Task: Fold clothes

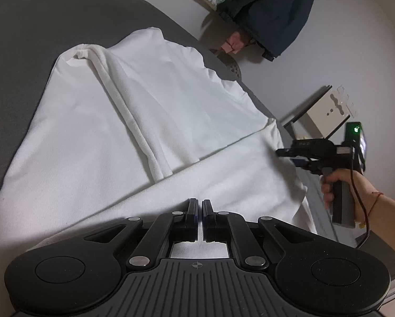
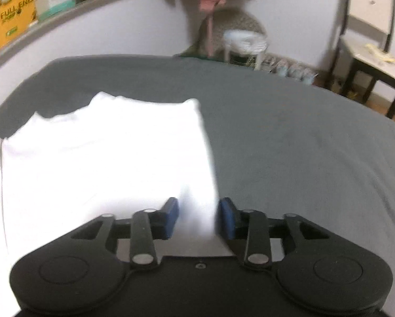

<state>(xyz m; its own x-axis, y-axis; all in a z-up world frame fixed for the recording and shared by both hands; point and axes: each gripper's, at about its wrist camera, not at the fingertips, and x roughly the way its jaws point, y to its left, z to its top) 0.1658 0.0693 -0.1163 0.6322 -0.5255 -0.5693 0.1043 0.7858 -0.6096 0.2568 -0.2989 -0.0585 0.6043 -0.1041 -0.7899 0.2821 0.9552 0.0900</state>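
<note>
A white garment (image 1: pixel 134 121) lies spread on a dark grey bed, with its near part folded over along a straight edge. My left gripper (image 1: pixel 200 206) is shut on the near edge of the folded cloth. My right gripper (image 2: pixel 198 211) is open, its blue-padded fingers (image 2: pixel 172 211) either side of the garment's right edge (image 2: pixel 197 174). In the left wrist view the right gripper (image 1: pixel 279 153) is at the cloth's right corner, held by a hand. The white garment (image 2: pixel 91 158) is overexposed in the right wrist view.
The grey bed (image 2: pixel 289 137) stretches to the right of the garment. A small table (image 2: pixel 374 60) stands at the far right. A white stool (image 2: pixel 244 45) and clutter stand by the wall behind. Dark clothes (image 1: pixel 274 8) hang on the wall.
</note>
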